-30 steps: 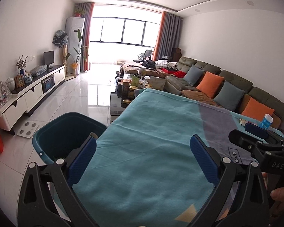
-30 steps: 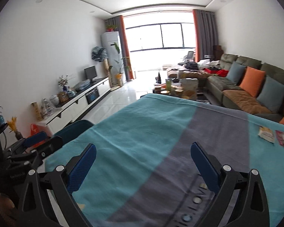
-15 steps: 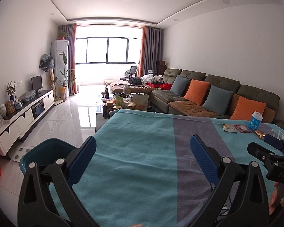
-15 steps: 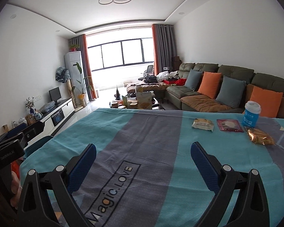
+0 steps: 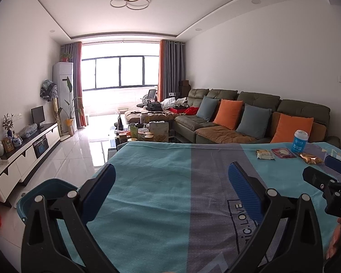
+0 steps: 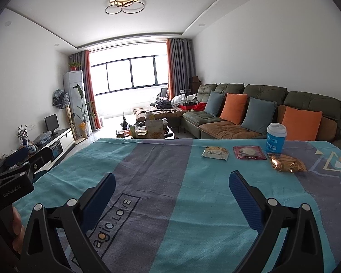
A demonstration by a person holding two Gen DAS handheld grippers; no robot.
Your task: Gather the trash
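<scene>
Trash lies at the far right of the blanket-covered table [image 6: 170, 193]: a pale snack packet [image 6: 215, 152], a dark red packet [image 6: 249, 152], a crumpled gold wrapper [image 6: 287, 163] and a blue paper cup [image 6: 276, 140] with a white lid. They also show in the left wrist view: packet [image 5: 264, 154], red packet [image 5: 283, 152], gold wrapper [image 5: 311, 158], cup [image 5: 300, 141]. A teal bin [image 5: 42, 191] stands off the table's left edge. My left gripper [image 5: 170, 179] and right gripper [image 6: 171, 184] are both open and empty, over the near part of the table.
A green sofa [image 6: 261, 113] with orange and grey cushions runs along the right wall. A cluttered coffee table [image 5: 143, 132] stands beyond the table. A white TV cabinet [image 5: 27, 152] lines the left wall.
Both views have tilted up and swung right. The bin has slid to the left edge and the trash at the far right has come into view. Both grippers stay open.
</scene>
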